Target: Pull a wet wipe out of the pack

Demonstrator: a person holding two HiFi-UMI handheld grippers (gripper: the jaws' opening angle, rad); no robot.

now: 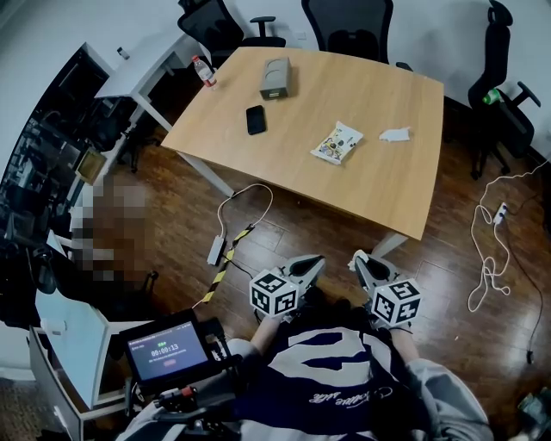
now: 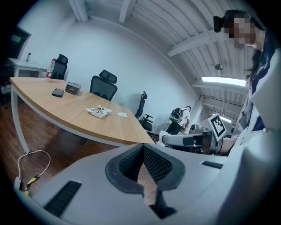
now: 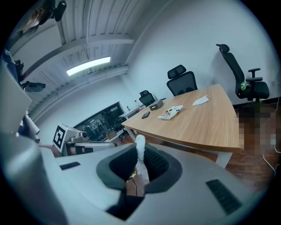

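Note:
The wet wipe pack [image 1: 337, 143] lies flat on the wooden table [image 1: 379, 194], far ahead of both grippers; it also shows small in the left gripper view [image 2: 99, 111] and in the right gripper view [image 3: 171, 112]. A loose white wipe [image 1: 395, 134] lies to the right of the pack. My left gripper [image 2: 143, 147] is held low by my body, its tips meeting with nothing between them. My right gripper [image 3: 139, 148] is shut on a thin white wipe strip [image 3: 140, 141] that sticks up past its tips. In the head view both grippers [image 1: 314, 261] [image 1: 360, 260] hover over the floor, short of the table.
On the table's far side are a black phone [image 1: 256, 119], a grey box [image 1: 275, 77] and a bottle [image 1: 204, 71]. Office chairs [image 1: 349, 26] stand around the table. White cables [image 1: 491, 250] and a power strip [image 1: 215, 250] lie on the wood floor. A small screen [image 1: 166, 350] is at my left.

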